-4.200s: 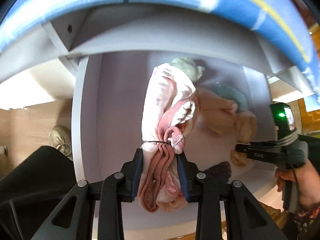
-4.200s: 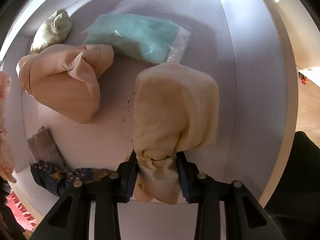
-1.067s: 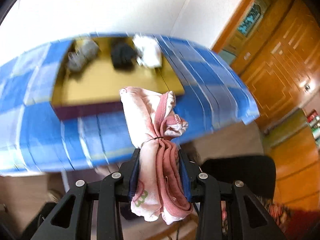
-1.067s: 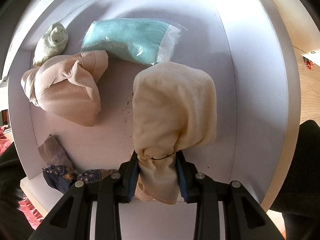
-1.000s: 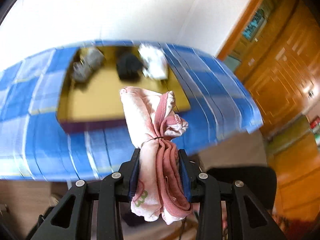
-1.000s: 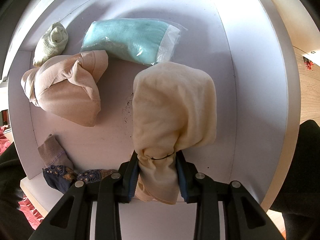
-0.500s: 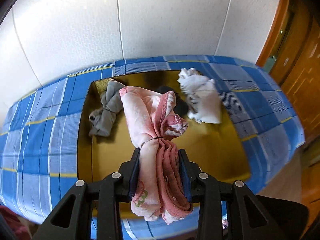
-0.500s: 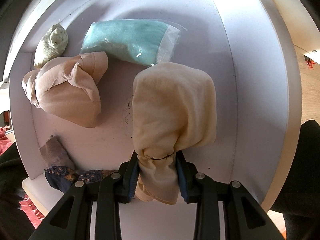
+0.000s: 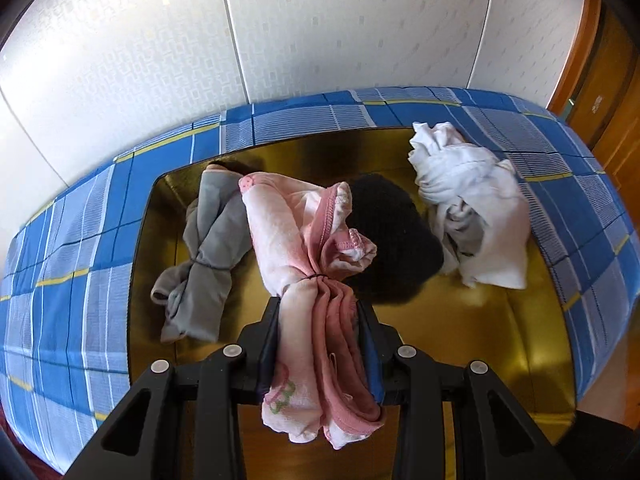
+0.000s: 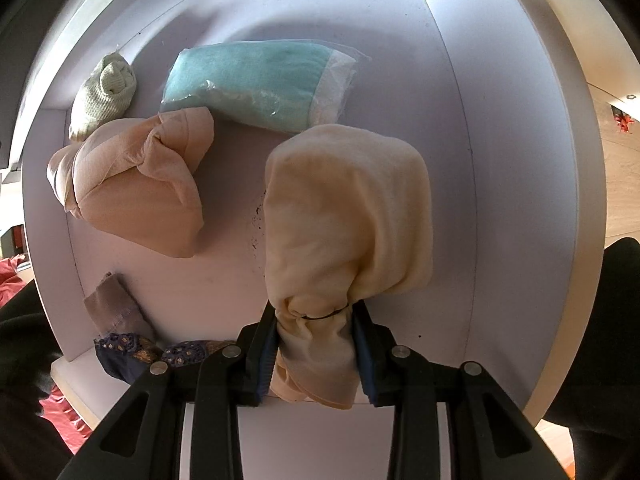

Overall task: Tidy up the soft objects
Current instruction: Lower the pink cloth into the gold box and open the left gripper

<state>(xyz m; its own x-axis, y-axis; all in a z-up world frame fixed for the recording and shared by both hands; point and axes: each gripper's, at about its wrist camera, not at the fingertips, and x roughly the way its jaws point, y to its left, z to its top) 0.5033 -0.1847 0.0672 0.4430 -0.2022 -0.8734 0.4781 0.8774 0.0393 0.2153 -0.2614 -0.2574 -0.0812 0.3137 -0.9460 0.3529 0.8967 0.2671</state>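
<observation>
My left gripper (image 9: 318, 312) is shut on a pink cloth bundle (image 9: 296, 236) tied with a black band, held over a gold tray (image 9: 500, 344). In the tray lie a grey bundle (image 9: 204, 264), a black knitted item (image 9: 392, 232) and a white bundle (image 9: 472, 208). My right gripper (image 10: 314, 322) is shut on a cream cloth bundle (image 10: 348, 208), also tied with a band, over a white shelf (image 10: 480, 128). On that shelf lie a beige bundle (image 10: 136, 188), a teal cloth in a clear bag (image 10: 256, 80) and a pale green knitted item (image 10: 106, 92).
The tray rests on a blue checked cloth (image 9: 72, 264) before a white panelled wall (image 9: 320, 28). A brown sock (image 10: 112, 312) and a dark patterned fabric (image 10: 132, 356) lie at the shelf's near left edge. Wooden panelling (image 9: 612, 92) stands at right.
The left gripper has swung with the pink bundle from beside the blue-clothed surface to above the gold tray, which now fills the view. The right gripper and cream bundle have stayed in place.
</observation>
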